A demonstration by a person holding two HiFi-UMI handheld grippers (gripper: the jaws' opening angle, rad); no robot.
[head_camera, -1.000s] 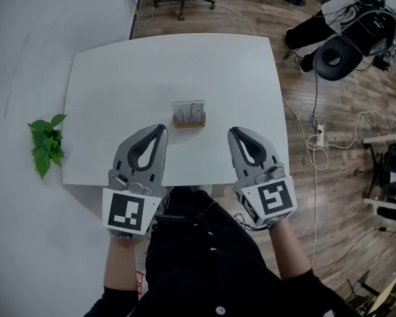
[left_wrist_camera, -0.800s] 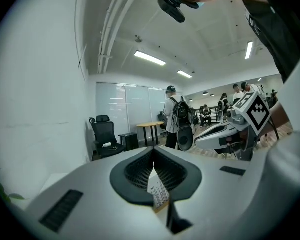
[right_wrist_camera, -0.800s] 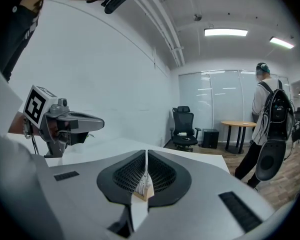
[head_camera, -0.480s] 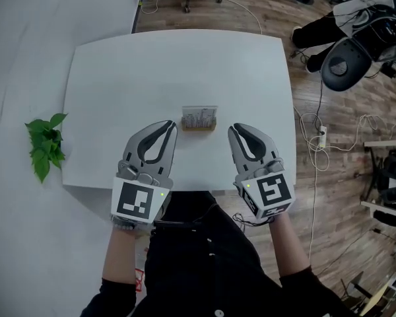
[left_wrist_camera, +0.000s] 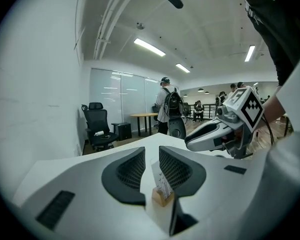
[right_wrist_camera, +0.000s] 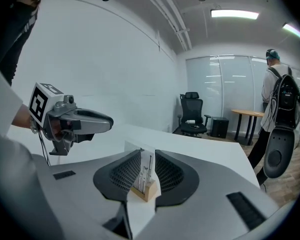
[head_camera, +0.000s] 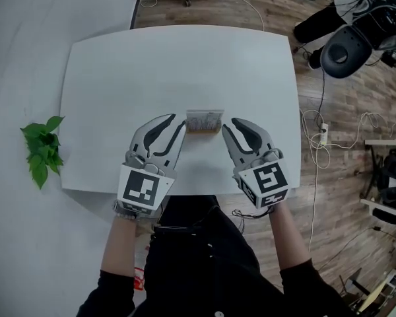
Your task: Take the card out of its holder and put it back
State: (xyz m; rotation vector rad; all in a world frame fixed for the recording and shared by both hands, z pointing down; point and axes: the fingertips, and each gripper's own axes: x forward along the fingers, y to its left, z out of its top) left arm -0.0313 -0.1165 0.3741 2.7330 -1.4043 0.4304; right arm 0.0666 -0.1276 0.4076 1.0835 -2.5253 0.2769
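The right gripper (head_camera: 229, 125) has its jaws opening with nothing pressed between the pads, and the left gripper (head_camera: 180, 123) holds its jaws apart and empty as well. The card (head_camera: 204, 117) stands upright in its wooden holder (head_camera: 204, 130) on the white table (head_camera: 119, 78), just beside both sets of tips and between them. Each gripper's view lines it up with the gap. Judging from this, neither the removal nor the return has been done.

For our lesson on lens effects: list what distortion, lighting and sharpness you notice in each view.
Head view: the table edges bow outward, the light is even, shadows are faint. Left gripper view: black fisheye corners, strip lights glare, the card is fairly sharp. Right gripper view: round black frame too, a bright ceiling light, and the walls curve.
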